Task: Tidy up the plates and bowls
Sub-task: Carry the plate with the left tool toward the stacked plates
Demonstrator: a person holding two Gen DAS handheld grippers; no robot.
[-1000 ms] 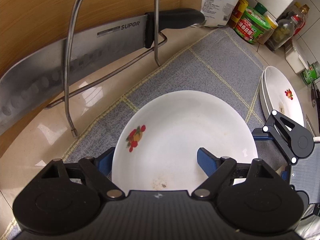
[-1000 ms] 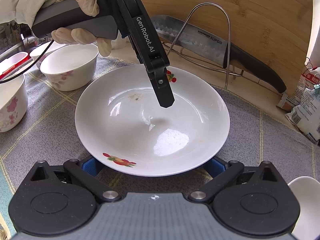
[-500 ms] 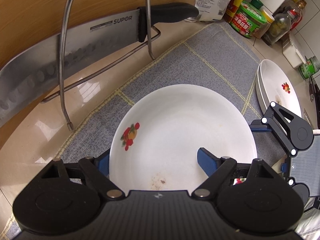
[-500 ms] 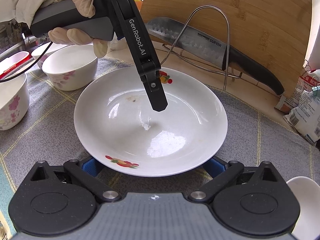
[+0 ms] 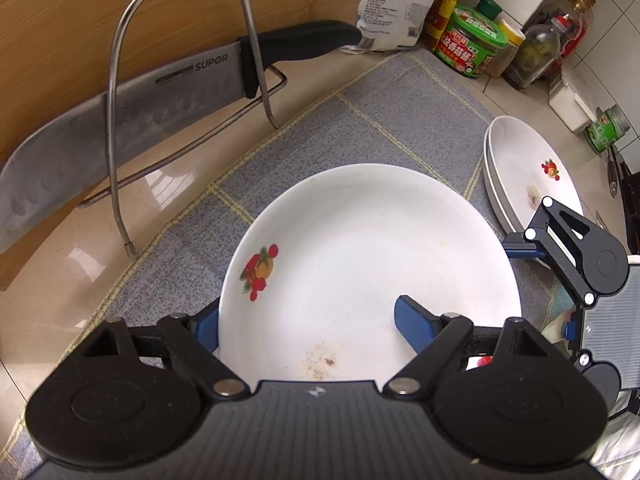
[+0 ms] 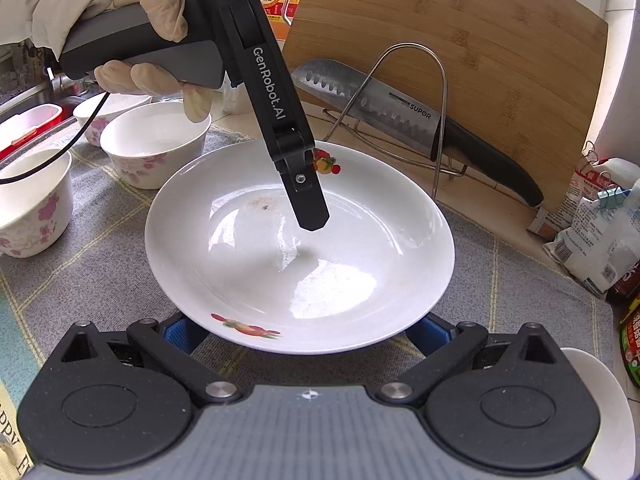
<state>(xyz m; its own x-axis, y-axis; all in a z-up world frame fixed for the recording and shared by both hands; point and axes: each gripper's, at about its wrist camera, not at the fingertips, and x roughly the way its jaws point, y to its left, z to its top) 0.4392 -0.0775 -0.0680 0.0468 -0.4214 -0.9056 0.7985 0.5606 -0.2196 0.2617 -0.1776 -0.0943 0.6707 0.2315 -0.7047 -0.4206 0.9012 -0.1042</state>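
Two handheld grippers work on one white shallow ceramic plate with red fruit prints [image 5: 372, 260], which sits over a grey checked cloth mat [image 5: 360, 120]. The left gripper [image 5: 316, 320] has its blue-padded fingers [image 5: 412, 322] set either side of the plate's near rim, one over the inside and one outside below the edge; whether the pads actually press on the rim I cannot tell. From the right wrist view, the right gripper [image 6: 308, 330] has its blue fingers [image 6: 180, 332] spread wide beneath the plate's near edge, and I cannot tell whether they touch it. A gloved hand [image 6: 148, 40] grasps the left gripper's handle. Beyond the plate, a steel knife with a black handle [image 5: 160, 100] lies on a wire rack [image 5: 116, 120] against a bamboo cutting board [image 6: 460, 40]. Three white floral bowls [image 6: 154, 144] stand just left of the plate, and two stacked white plates [image 5: 528, 172] lie to its right.
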